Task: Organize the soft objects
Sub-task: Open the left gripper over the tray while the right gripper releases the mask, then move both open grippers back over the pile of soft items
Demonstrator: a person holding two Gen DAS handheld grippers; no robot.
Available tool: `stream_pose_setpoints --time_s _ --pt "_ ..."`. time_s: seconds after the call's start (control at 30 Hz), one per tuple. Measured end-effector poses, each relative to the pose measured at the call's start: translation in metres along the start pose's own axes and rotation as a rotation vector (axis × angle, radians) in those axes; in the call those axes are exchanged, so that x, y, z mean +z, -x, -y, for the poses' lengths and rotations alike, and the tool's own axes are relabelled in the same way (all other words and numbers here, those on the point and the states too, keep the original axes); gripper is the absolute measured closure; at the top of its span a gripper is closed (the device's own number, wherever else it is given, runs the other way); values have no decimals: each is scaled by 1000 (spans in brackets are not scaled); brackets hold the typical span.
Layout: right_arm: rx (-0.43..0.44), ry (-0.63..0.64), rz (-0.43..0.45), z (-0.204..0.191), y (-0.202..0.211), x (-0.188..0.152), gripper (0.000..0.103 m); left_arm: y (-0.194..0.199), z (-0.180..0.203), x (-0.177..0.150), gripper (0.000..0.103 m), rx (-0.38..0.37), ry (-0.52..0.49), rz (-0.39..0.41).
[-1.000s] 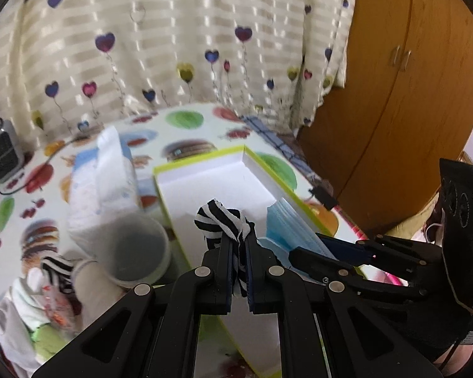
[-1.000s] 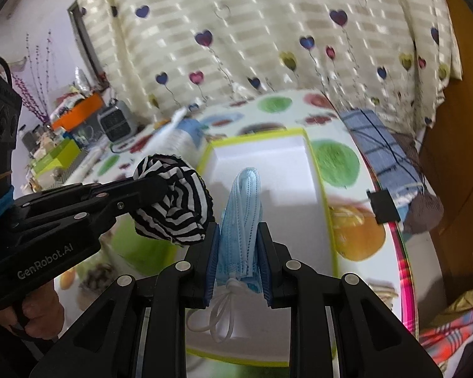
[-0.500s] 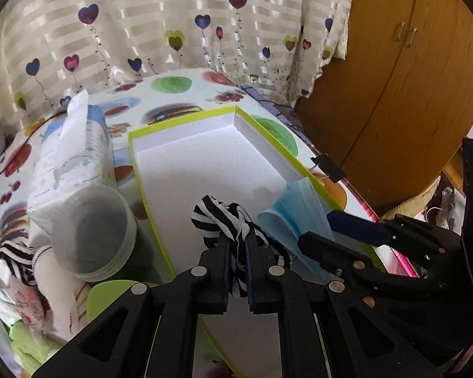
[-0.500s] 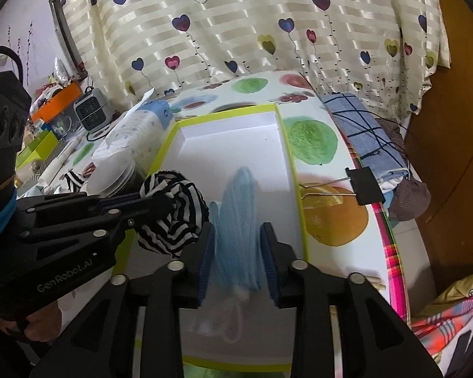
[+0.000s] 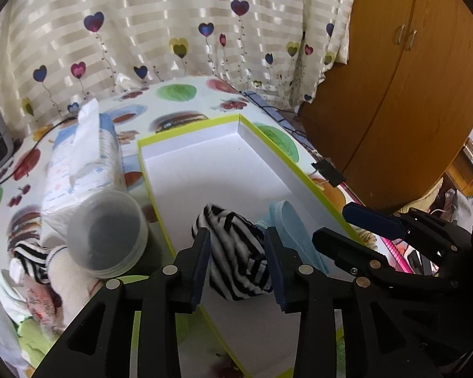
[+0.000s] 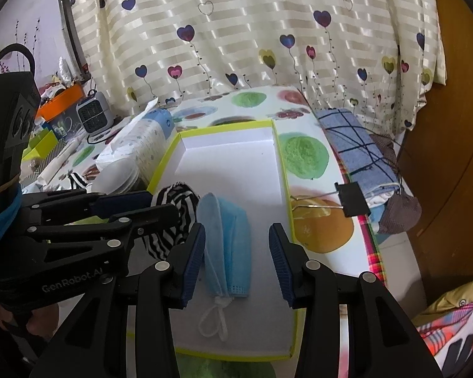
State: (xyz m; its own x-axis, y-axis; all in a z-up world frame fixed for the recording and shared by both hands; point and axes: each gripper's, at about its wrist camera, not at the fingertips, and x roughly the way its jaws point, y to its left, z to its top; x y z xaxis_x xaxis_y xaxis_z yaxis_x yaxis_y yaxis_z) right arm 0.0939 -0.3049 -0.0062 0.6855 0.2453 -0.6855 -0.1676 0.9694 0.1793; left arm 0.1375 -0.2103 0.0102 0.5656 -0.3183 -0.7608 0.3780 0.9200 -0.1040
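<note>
A white box with a lime-green rim (image 5: 186, 138) (image 6: 280, 157) lies on the fruit-print table. A rolled black-and-white striped cloth (image 5: 236, 252) (image 6: 176, 201) rests on the box floor between the jaws of my left gripper (image 5: 238, 249) (image 6: 160, 201), which are opening and no longer press it. A folded blue face mask (image 6: 227, 236) (image 5: 287, 223) lies flat in the box beside the cloth. My right gripper (image 6: 236, 239) (image 5: 331, 223) stands over the mask, its jaws opening and clear of it on both sides.
A tissue pack (image 5: 82, 170) and a clear plastic cup (image 5: 107, 230) lie left of the box, with more soft cloths (image 5: 31, 267) heaped near them. A black binder clip (image 6: 351, 198) and folded blue cloth (image 6: 359, 151) sit at the table's right edge. A small heater (image 6: 94, 113) stands at the back.
Both grippers lowered their loads into the box and opened. The striped cloth left the left jaws' hold; the mask dropped from the right jaws and now lies flat.
</note>
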Motion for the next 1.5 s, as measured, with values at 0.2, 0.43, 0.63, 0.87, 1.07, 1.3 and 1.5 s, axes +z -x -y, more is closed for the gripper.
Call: stream_pose_setpoints --time_s 0.2,0.43,0.63,0.87,1.07,1.3,1.5 --pt "-20 29 26 -9 12 2 57 17 -1 -1 65 4 -1 30" --pt "-39 48 56 -16 30 5 56 38 1 -4 61 -4 -1 68" --pt "-50 76 71 -28 45 8 56 57 -2 -12 61 2 1 93" --pt "-50 115 80 -50 56 7 56 81 -12 -24 61 24 21 126" --pt "-40 159 89 -74 67 4 56 104 -26 -39 61 35 49 156" --pt "-22 200 103 -101 77 1 56 126 -40 -54 61 36 76 181" --pt "4 232 101 -119 80 -2 56 135 -53 -68 61 37 118 186"
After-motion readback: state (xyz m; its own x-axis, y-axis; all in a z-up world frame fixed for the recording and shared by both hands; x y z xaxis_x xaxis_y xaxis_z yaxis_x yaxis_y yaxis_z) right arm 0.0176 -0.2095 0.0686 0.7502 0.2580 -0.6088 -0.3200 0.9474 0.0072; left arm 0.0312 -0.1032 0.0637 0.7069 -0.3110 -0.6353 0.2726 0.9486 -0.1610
